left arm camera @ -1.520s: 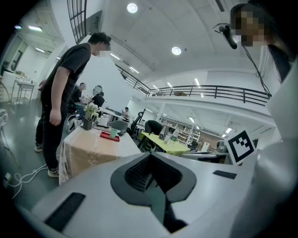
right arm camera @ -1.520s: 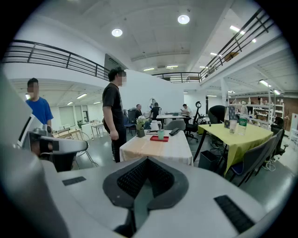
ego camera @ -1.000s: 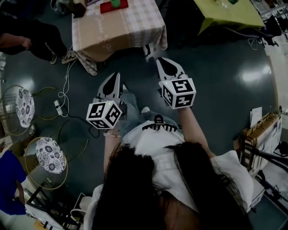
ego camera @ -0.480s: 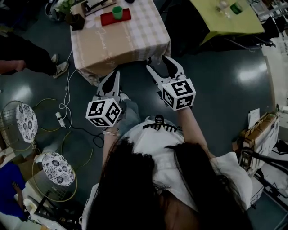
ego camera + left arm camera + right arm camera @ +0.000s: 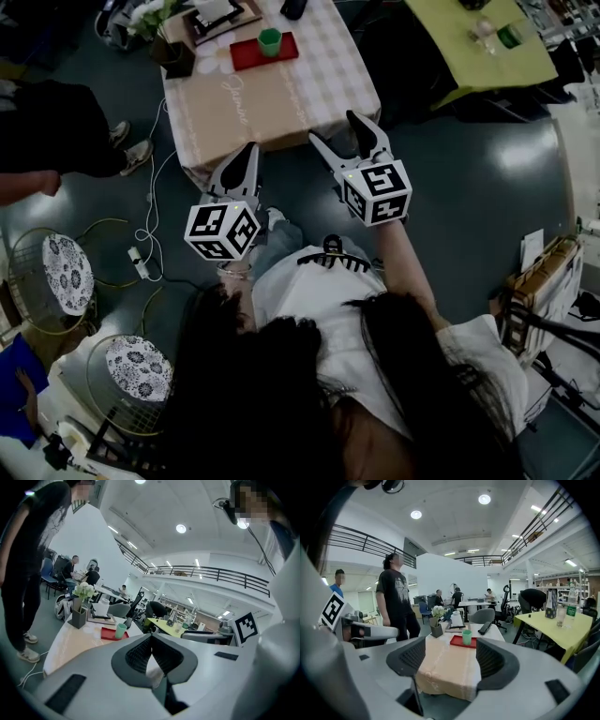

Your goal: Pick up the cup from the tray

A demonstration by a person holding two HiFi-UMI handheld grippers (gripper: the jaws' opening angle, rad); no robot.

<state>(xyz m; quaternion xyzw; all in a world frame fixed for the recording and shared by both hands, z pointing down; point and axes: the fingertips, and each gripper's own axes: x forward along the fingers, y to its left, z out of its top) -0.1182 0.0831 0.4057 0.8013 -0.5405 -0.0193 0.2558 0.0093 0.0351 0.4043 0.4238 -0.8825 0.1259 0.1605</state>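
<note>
Facing table [image 5: 246,105], left hand-held gripper [image 5: 251,150] together; right hand-held gripper [image 5: 335,129] apart — framing cup [image 5: 467,637] on tray [image 5: 456,641]

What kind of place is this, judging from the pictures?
Probably an open office or lab hall: a cloth-covered table, a yellow table, office chairs, and a railed gallery under a high ceiling.

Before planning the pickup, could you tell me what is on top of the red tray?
One green cup stands upright on the red tray; its remaining surface looks bare. The patch under the cup is covered, and the cup's inside cannot be made out.
</note>
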